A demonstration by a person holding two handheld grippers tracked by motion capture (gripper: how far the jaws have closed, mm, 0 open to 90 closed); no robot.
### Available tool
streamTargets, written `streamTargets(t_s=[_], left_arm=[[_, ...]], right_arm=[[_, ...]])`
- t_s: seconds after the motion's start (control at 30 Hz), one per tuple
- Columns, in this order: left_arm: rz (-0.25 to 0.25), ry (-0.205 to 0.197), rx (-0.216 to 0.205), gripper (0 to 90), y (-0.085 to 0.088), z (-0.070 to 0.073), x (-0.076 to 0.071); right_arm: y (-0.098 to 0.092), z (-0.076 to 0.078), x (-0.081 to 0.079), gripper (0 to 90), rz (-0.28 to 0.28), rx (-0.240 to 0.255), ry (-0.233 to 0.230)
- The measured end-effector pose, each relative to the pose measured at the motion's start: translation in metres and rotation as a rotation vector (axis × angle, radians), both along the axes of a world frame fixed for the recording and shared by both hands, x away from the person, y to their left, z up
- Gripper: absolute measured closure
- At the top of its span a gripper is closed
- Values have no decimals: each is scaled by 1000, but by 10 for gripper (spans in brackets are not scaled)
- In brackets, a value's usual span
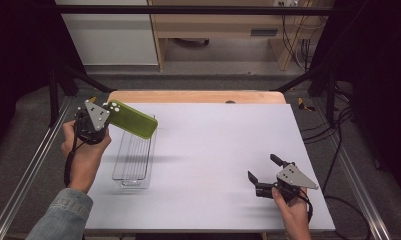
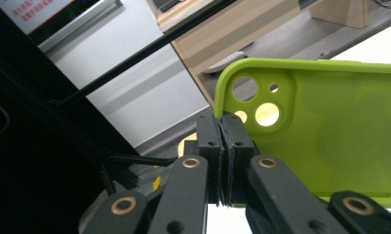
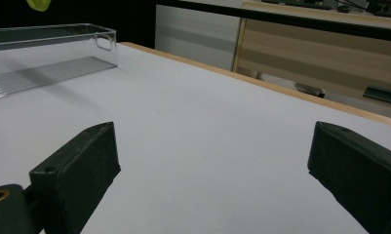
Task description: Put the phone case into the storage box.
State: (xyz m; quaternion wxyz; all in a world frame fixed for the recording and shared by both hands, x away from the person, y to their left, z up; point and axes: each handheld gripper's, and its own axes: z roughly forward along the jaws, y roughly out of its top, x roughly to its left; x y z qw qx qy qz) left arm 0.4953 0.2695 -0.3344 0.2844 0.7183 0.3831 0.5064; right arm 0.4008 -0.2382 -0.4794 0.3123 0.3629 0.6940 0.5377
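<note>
A green phone case (image 1: 131,120) hangs in the air above the far end of a clear plastic tray (image 1: 134,159) at the table's left. My left gripper (image 1: 108,106) is shut on the case's corner beside the camera cut-outs. In the left gripper view the case (image 2: 329,131) spreads to the right of the closed pads (image 2: 234,146). My right gripper (image 1: 263,167) rests low over the table's right front, open, with nothing between its jaws. The right gripper view has the tray (image 3: 47,53) far off at the upper left, with a bit of the green case (image 3: 38,4) above it.
The white table top (image 1: 213,150) has a wooden edge at the far side. Metal frame rails run along both sides. Black cables hang at the right, beyond the table.
</note>
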Motion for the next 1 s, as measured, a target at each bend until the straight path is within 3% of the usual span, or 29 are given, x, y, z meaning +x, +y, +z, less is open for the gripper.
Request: streamTargets(t_s=[0.17, 0.27, 0.53, 0.6, 1.0], left_arm=[[5, -4, 21, 879, 9, 0, -1], [0, -2, 68, 879, 11, -2, 2], [-1, -8, 122, 879, 13, -2, 4], [0, -18, 158, 879, 14, -1, 3], [-2, -22, 225, 879, 16, -5, 5]], right_arm=[[1, -1, 0, 47, 6, 1, 1], [2, -1, 0, 47, 13, -2, -5], [3, -1, 0, 46, 24, -4, -5], [2, -1, 0, 46, 23, 3, -2], [1, -1, 0, 44, 27, 22, -21]])
